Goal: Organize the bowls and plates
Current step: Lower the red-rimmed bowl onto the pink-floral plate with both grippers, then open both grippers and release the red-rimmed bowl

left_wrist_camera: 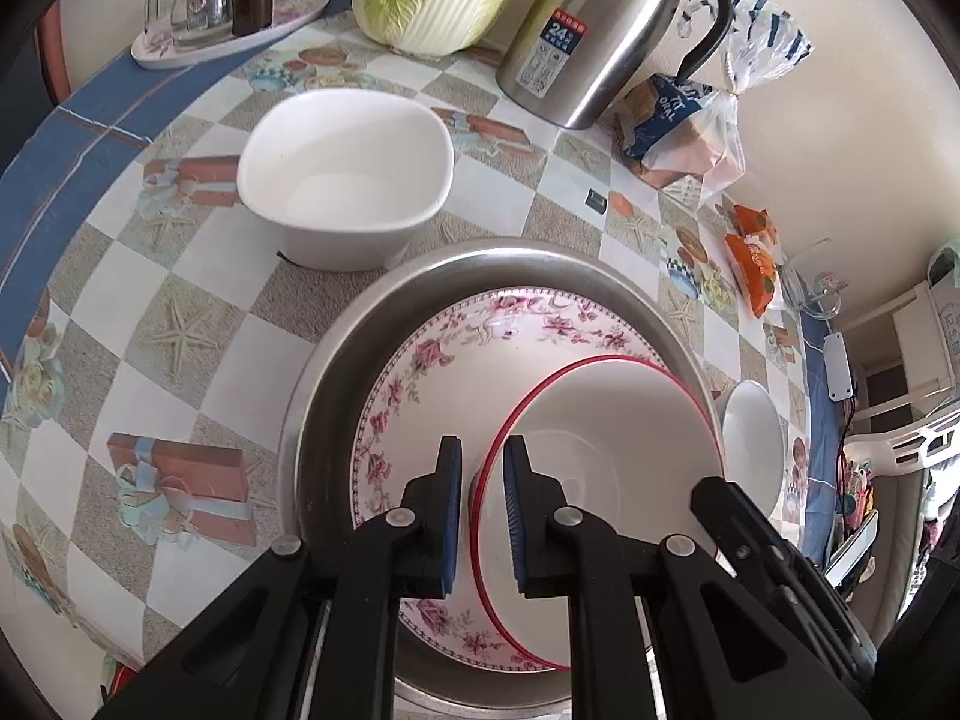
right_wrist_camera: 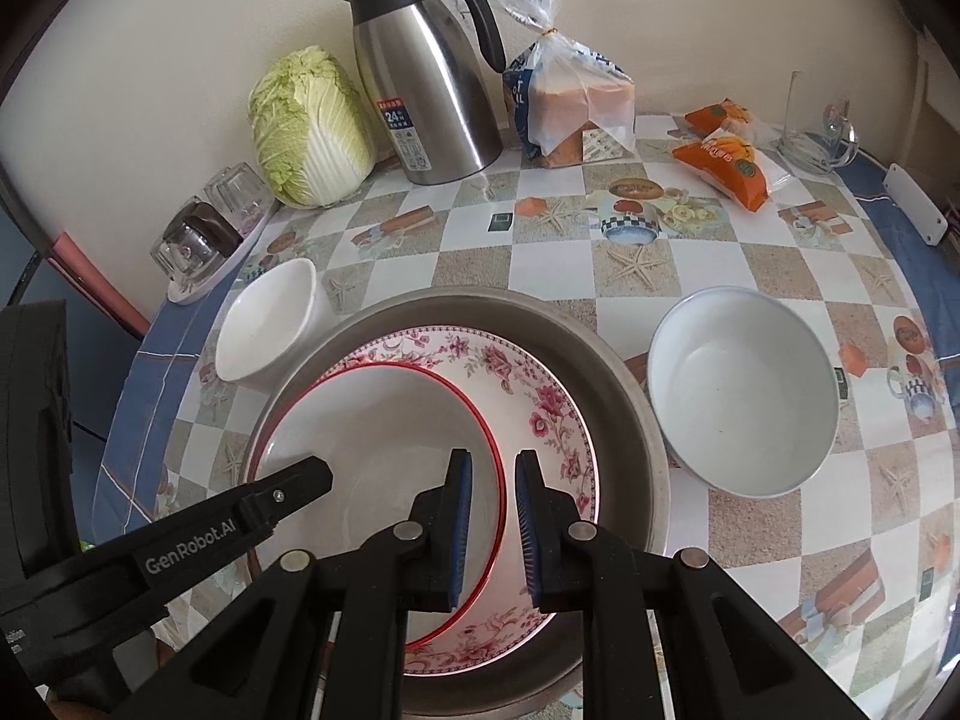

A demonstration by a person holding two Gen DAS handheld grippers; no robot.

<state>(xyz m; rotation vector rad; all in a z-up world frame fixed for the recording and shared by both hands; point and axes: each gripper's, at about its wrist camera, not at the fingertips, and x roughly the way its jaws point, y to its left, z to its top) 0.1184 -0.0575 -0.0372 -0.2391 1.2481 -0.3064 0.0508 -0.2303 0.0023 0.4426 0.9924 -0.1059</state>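
A white bowl with a red rim (left_wrist_camera: pixel 600 420) (right_wrist_camera: pixel 372 432) sits inside a pink-flowered plate (left_wrist_camera: pixel 432 360) (right_wrist_camera: pixel 540 396), which lies in a metal basin (left_wrist_camera: pixel 336 372) (right_wrist_camera: pixel 624 408). My left gripper (left_wrist_camera: pixel 483 450) is shut on the bowl's left rim, which runs between its blue pads. My right gripper (right_wrist_camera: pixel 492 459) is closed to a narrow gap on the opposite rim. A finger (right_wrist_camera: pixel 300 477) of the left gripper shows in the right wrist view. A square white bowl (left_wrist_camera: pixel 348 168) (right_wrist_camera: pixel 270 318) stands left of the basin. To the basin's right stands a round white bowl (right_wrist_camera: pixel 744 396) (left_wrist_camera: pixel 753 432).
Along the wall stand a steel thermos jug (right_wrist_camera: pixel 432 90), a napa cabbage (right_wrist_camera: pixel 306 126) and bagged bread (right_wrist_camera: pixel 570 108). A tray of upturned glasses (right_wrist_camera: pixel 204 240) is at the left edge. Orange snack packets (right_wrist_camera: pixel 720 162) and a glass mug (right_wrist_camera: pixel 816 132) lie at the back right.
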